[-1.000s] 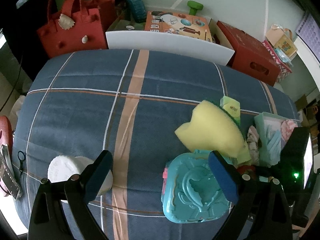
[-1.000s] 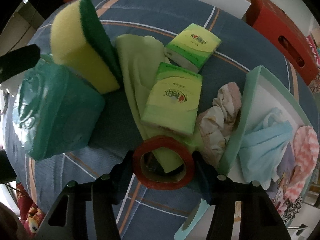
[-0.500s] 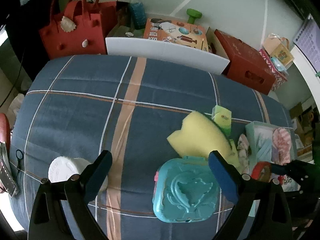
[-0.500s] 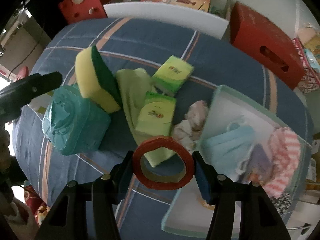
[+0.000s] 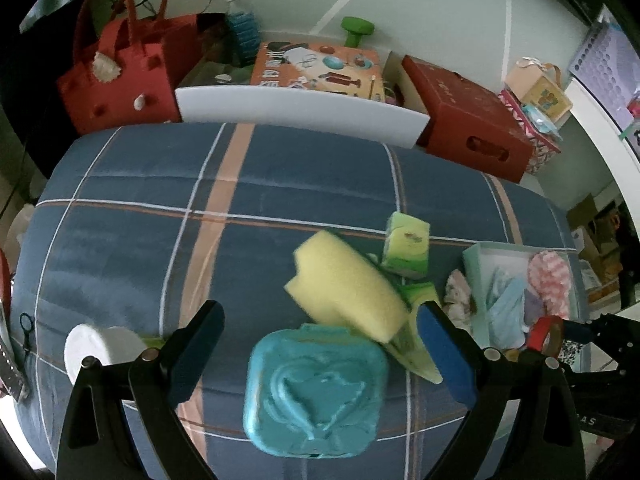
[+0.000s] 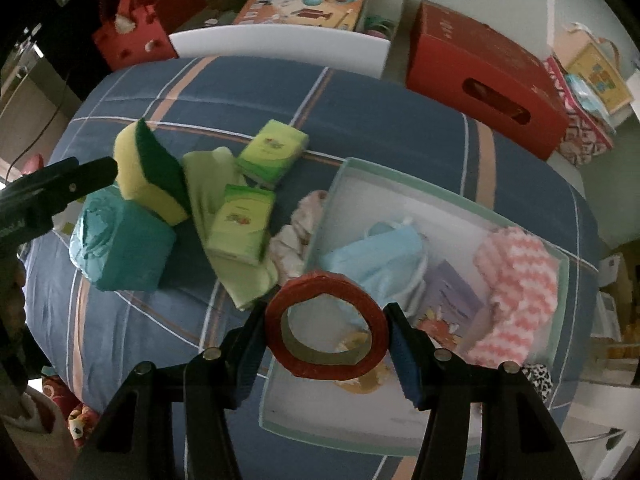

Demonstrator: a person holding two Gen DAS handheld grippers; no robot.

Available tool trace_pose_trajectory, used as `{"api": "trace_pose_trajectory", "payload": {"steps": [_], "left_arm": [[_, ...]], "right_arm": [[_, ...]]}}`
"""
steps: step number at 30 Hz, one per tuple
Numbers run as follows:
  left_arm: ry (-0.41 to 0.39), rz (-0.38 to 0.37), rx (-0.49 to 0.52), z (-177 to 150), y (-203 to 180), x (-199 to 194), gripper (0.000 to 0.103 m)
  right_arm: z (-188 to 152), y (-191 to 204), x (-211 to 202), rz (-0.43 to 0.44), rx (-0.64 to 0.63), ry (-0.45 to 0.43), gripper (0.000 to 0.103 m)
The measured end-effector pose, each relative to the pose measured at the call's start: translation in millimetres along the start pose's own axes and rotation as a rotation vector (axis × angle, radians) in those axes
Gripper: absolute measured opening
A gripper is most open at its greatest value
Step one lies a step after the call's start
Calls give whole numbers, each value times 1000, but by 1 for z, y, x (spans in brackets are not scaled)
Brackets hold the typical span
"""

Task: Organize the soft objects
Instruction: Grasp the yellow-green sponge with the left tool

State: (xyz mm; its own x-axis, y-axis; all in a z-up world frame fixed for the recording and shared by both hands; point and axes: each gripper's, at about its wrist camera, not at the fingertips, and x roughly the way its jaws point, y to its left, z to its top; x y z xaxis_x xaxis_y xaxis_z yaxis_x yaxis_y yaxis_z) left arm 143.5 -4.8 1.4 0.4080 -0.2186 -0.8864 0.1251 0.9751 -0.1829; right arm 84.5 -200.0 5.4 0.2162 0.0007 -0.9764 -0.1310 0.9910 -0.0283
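My right gripper (image 6: pixel 326 332) is shut on a red tape roll (image 6: pixel 360 300) and holds it above the near left part of a pale green tray (image 6: pixel 400 176). The tray holds a blue cloth (image 6: pixel 380 252), a pink-and-white cloth (image 6: pixel 520 272) and a purple packet (image 6: pixel 452 300). On the blue checked bed lie a yellow-green sponge (image 6: pixel 148 176), a teal box (image 6: pixel 120 248), a light green cloth (image 6: pixel 212 184), two green tissue packs (image 6: pixel 240 224) and a floral cloth (image 6: pixel 296 236). My left gripper (image 5: pixel 316 332) is open above the teal box (image 5: pixel 316 392), beside the sponge (image 5: pixel 344 292).
A white round lid (image 5: pixel 100 348) lies at the bed's near left. Behind the bed stand a red bag (image 5: pixel 120 76), a white board (image 5: pixel 300 112), a red box (image 5: pixel 476 136) and an orange game box (image 5: pixel 316 64).
My right gripper has lifted the red tape roll off the bed and carried it right, over the tray. My left gripper has drawn back a little, still open.
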Motion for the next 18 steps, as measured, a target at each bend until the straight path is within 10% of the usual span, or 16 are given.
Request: {"api": "trace_pose_trajectory", "payload": {"steps": [18], "left_arm": [[-24, -3, -49, 18, -14, 22, 97]], "right_arm": [[-6, -27, 6, 4, 0, -10, 60]]}}
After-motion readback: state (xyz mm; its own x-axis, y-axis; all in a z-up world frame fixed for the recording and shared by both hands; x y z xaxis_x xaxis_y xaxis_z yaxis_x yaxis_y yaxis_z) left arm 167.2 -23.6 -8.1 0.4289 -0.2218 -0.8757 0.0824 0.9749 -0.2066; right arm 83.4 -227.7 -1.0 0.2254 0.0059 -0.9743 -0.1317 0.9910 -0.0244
